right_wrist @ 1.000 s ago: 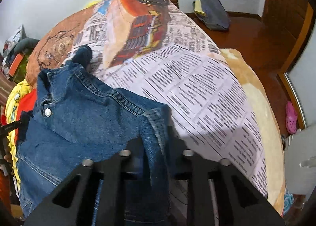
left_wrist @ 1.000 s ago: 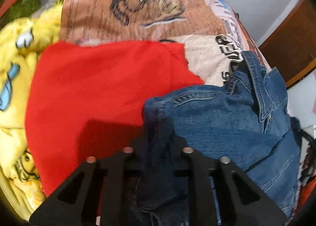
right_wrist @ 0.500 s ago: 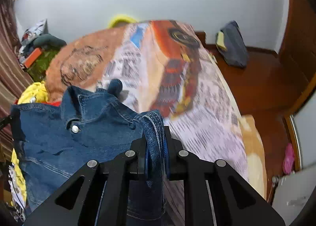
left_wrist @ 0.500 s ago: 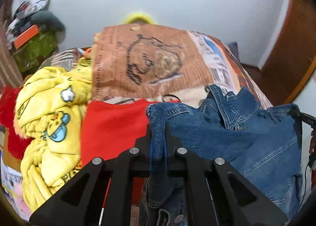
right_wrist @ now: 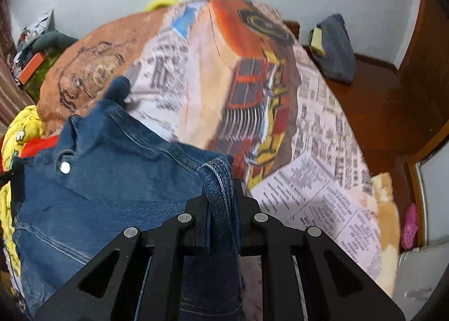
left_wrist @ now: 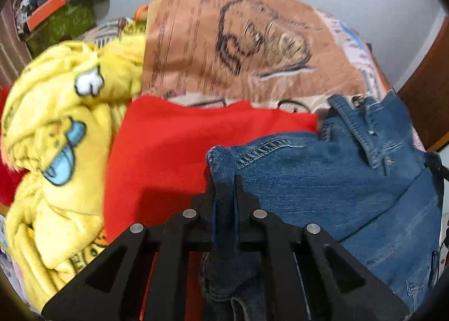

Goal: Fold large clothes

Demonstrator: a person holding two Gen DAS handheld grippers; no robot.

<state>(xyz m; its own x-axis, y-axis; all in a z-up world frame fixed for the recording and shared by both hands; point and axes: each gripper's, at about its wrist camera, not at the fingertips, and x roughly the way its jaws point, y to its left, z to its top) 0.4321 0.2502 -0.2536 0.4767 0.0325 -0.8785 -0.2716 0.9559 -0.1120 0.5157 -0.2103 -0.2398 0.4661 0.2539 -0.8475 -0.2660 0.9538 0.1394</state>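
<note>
Both the left gripper (left_wrist: 224, 197) and right gripper (right_wrist: 220, 197) are clenched on edges of the denim jacket (left_wrist: 322, 180), held spread over the printed bedspread (right_wrist: 308, 152). No fold appears made yet, though blur limits certainty; laying out and folding remain.

The left gripper (left_wrist: 224, 180) points steeply downward, its two black fingers (left_wrist: 202, 203) pressed nearly together and clamped on a fold of a denim jacket (left_wrist: 322, 180). The right gripper (right_wrist: 221, 183) tilts down at much the same angle, jaws likewise drawn close and pinching another edge of the garment, cloth bunched between its fingers (right_wrist: 247, 203).
</note>
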